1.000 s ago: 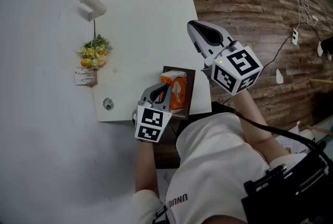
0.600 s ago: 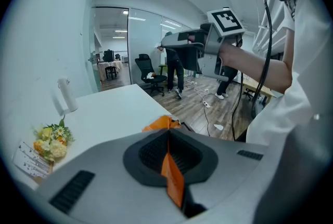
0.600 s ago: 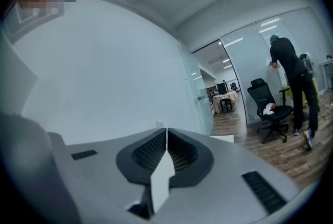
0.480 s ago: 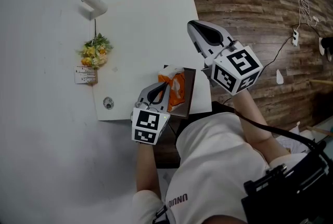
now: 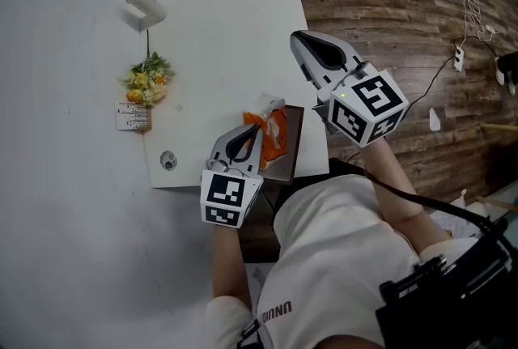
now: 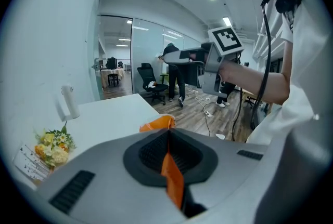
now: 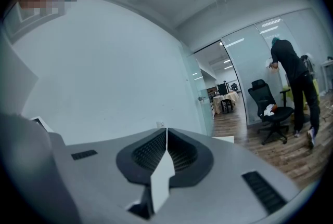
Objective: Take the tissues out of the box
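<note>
An orange tissue pack [image 5: 272,131] with a white tissue at its top stands tilted, lifted partly out of a dark brown box [image 5: 294,146] at the white table's near edge. My left gripper [image 5: 249,135] is shut on the pack's orange wrapper; in the left gripper view an orange strip [image 6: 172,179] runs between the closed jaws of the left gripper [image 6: 167,132]. My right gripper [image 5: 299,38] hovers over the table, up and to the right of the box. In the right gripper view the right gripper [image 7: 166,130] is shut on a white sheet [image 7: 162,176].
On the white table [image 5: 227,23] at the left are a small bunch of flowers [image 5: 146,82], a white card [image 5: 132,121], a white device [image 5: 143,7] and a small round object [image 5: 168,162]. Wooden floor with cables lies to the right. A person and an office chair [image 6: 152,82] stand far off.
My left gripper has drawn back toward me and to the left, and the orange pack has risen and tilted out of the box. The right gripper has stayed put.
</note>
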